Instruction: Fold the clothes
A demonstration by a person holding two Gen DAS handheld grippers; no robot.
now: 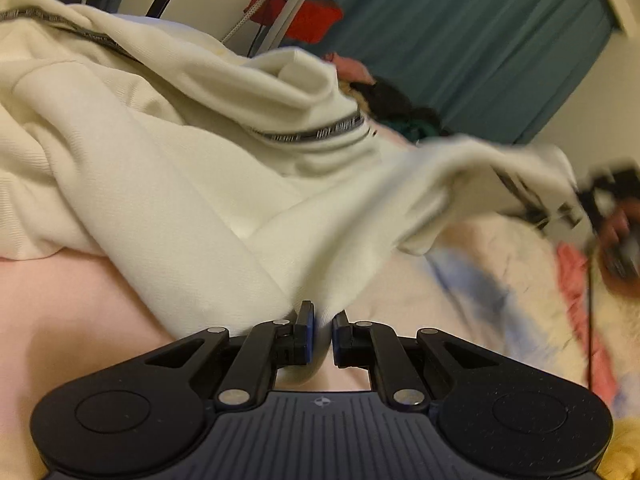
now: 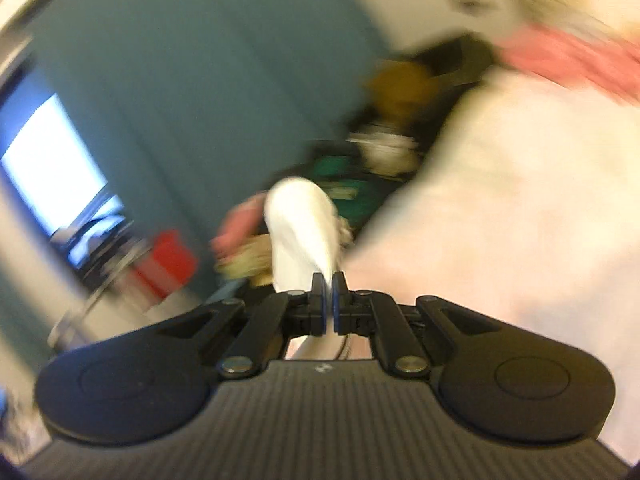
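cream ribbed-knit garment [image 1: 168,184], soft and heavy with a dark lettered tape trim, lies bunched over the pink bedsheet [image 1: 60,320]. left gripper [image 1: 322,330] pinches a fold of it; right gripper [image 2: 328,304], blurred, is clamped on another white edge.

- The far end of the cream garment [image 1: 224,184] smears into blur at the right of the left wrist view, where the right gripper [image 1: 612,216] and the hand on it are only dark and reddish streaks.
- The dark lettered band [image 1: 312,135] on the cloth cannot be read.
- The whole right wrist view is blurred (the pile of clothes [image 2: 384,148] behind is just colour patches).
- The garment's left side runs off the picture's edge.
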